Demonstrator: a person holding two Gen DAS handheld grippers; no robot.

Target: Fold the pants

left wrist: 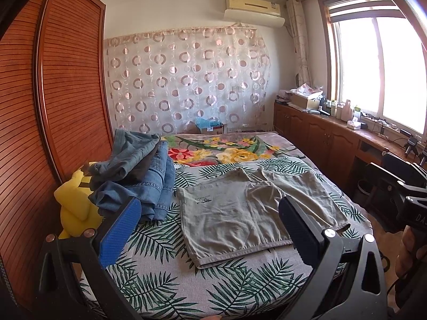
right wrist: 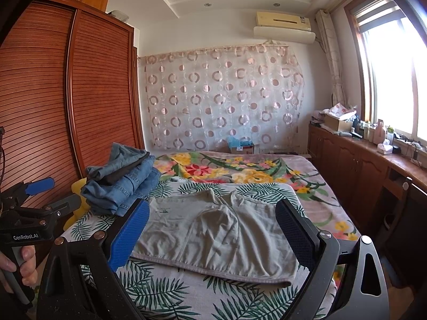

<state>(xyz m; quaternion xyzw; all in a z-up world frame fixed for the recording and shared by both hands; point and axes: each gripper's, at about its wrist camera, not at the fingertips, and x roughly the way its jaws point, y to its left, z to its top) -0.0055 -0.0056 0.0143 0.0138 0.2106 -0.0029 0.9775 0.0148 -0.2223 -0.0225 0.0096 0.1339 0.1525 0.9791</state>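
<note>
The grey shorts (left wrist: 240, 208) lie flat on the bed (left wrist: 160, 280), spread on the leaf-print sheet, legs pointing toward the far wall. No fold shows in them, so I judge the folding of this pair has not begun. Just beside them to the left sits a pile of jeans (left wrist: 144, 176), some of it roughly folded; whether those are finished I cannot tell.

Both tools hover above the near edge of the bed, holding nothing. The left gripper (left wrist: 208, 229) has its jaws wide apart; so does the right gripper (right wrist: 213, 234).

The left view shows a yellow toy (left wrist: 74, 202) beside the jeans clearly. The right view shows the left gripper's handle and the hand (right wrist: 18, 264) holding it.
</note>
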